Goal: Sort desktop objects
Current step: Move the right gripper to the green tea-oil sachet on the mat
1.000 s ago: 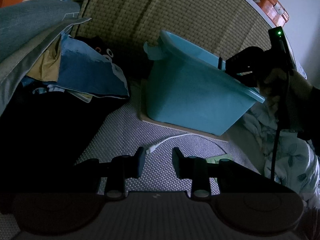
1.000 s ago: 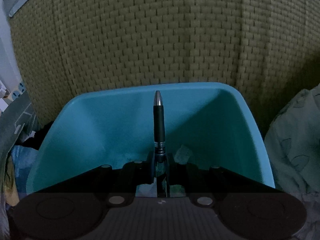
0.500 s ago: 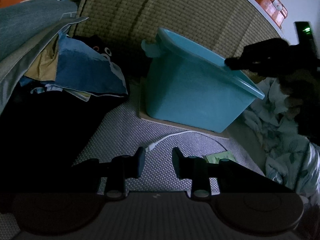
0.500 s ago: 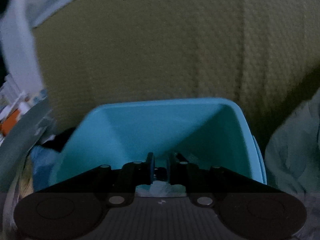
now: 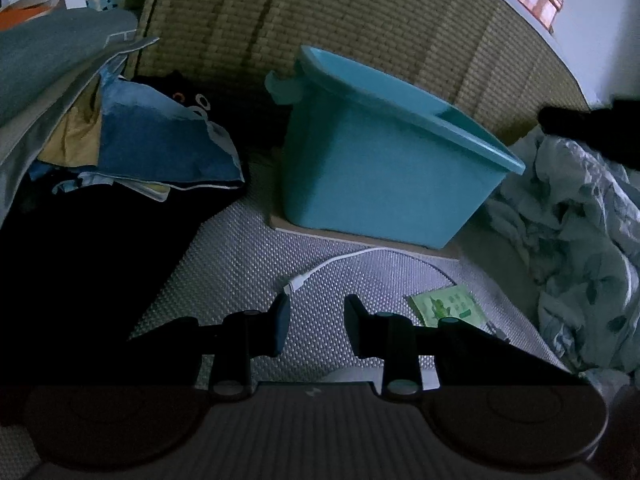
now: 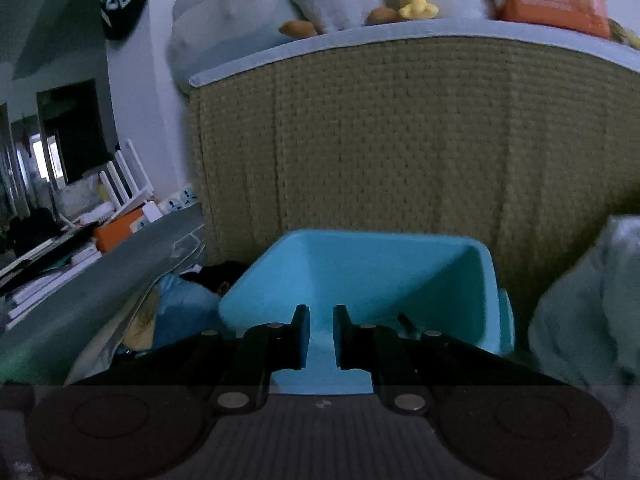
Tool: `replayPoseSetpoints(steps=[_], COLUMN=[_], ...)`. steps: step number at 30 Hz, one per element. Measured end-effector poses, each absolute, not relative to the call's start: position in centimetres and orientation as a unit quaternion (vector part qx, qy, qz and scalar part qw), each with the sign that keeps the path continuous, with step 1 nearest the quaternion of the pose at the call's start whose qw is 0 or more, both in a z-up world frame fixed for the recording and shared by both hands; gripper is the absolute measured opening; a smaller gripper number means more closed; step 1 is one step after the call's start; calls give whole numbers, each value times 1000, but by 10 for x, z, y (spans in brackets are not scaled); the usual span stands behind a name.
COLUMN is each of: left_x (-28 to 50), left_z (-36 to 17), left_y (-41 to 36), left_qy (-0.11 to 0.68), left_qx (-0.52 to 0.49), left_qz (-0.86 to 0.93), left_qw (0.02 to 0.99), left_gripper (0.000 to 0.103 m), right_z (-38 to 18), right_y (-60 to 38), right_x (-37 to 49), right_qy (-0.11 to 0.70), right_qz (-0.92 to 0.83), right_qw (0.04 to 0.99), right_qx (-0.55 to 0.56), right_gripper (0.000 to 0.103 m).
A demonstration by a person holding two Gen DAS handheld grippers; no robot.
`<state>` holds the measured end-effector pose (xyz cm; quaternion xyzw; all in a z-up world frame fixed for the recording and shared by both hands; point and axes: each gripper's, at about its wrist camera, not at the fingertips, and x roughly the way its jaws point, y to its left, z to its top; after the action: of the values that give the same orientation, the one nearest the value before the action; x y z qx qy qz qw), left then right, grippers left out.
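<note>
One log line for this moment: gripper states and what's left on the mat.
left gripper: open, empty | right gripper: open, empty, facing teal plastic bin | on mat: white cable, green packet

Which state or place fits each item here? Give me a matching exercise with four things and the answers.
Things:
1. blue bin
2. white cable
3. green packet
4. right gripper

States or places:
A. flat on the grey mat, beside the left gripper's right finger
B. open, holding nothing, above the bin
C. standing on a thin board
D. plug end just ahead of the left gripper

Pairs: 1-C, 2-D, 3-A, 4-B
</note>
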<state>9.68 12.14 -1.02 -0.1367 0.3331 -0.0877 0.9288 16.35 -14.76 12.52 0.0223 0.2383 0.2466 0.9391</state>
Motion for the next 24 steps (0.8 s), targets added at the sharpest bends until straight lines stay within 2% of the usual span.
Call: replayPoseSetpoints(steps=[12, 24], left_x=[96, 96], left_z=[-13, -13], left_y=[109, 103], left_qy=[342, 346], left_qx=[-108, -92], left_qz=[-87, -87], left_qw=[929, 930], left_gripper=[33, 33], right_z=[45, -4], right_y=[-179, -175], right_x=[124, 119], right_qy=[319, 374], right_qz=[203, 189], right_qw=[926, 908], right_qx=[-13, 0], right_gripper=[15, 21])
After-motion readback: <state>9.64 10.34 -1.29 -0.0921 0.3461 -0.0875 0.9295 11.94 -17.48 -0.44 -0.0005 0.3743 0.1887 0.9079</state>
